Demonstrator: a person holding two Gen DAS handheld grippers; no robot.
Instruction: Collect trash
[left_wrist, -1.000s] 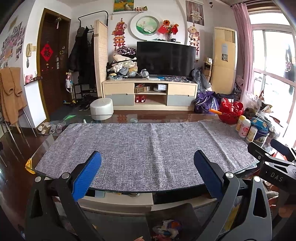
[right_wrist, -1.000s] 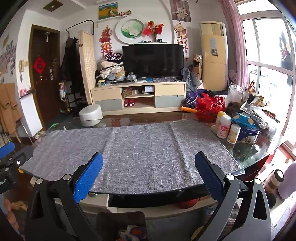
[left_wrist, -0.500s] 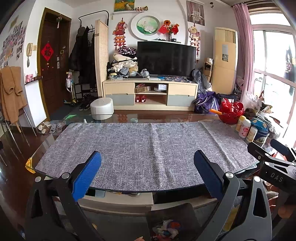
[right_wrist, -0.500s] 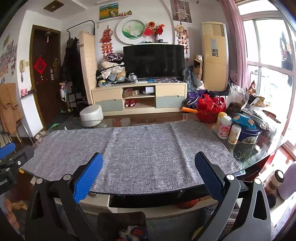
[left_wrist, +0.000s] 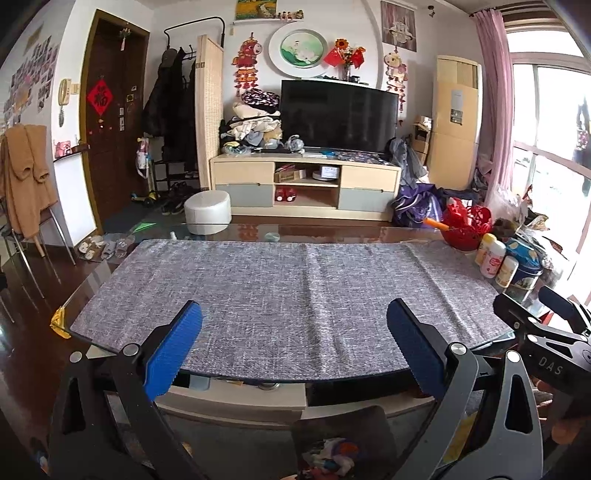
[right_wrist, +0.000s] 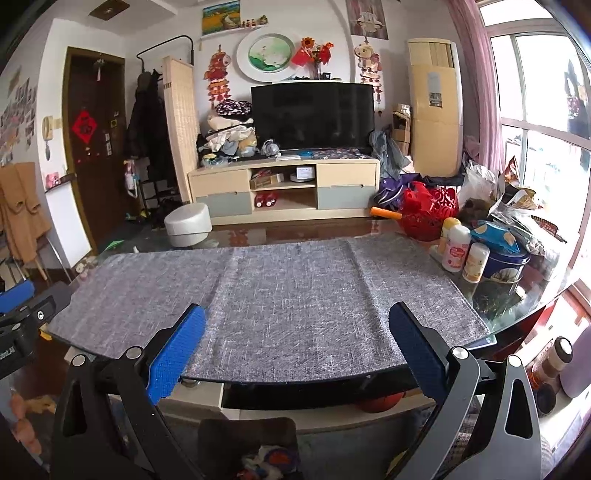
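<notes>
Left gripper (left_wrist: 293, 345) and right gripper (right_wrist: 295, 347) — both with jaws wide and nothing between them — hang at the near edge of the bench (left_wrist: 236, 230), low in each frame. A grey cloth (left_wrist: 295, 284) covers the glass top. Crumpled trash (left_wrist: 332, 456) lies in a dark bin (left_wrist: 314, 424) at bottom centre, below the bench edge; bottles (right_wrist: 458, 251) stand at right.
</notes>
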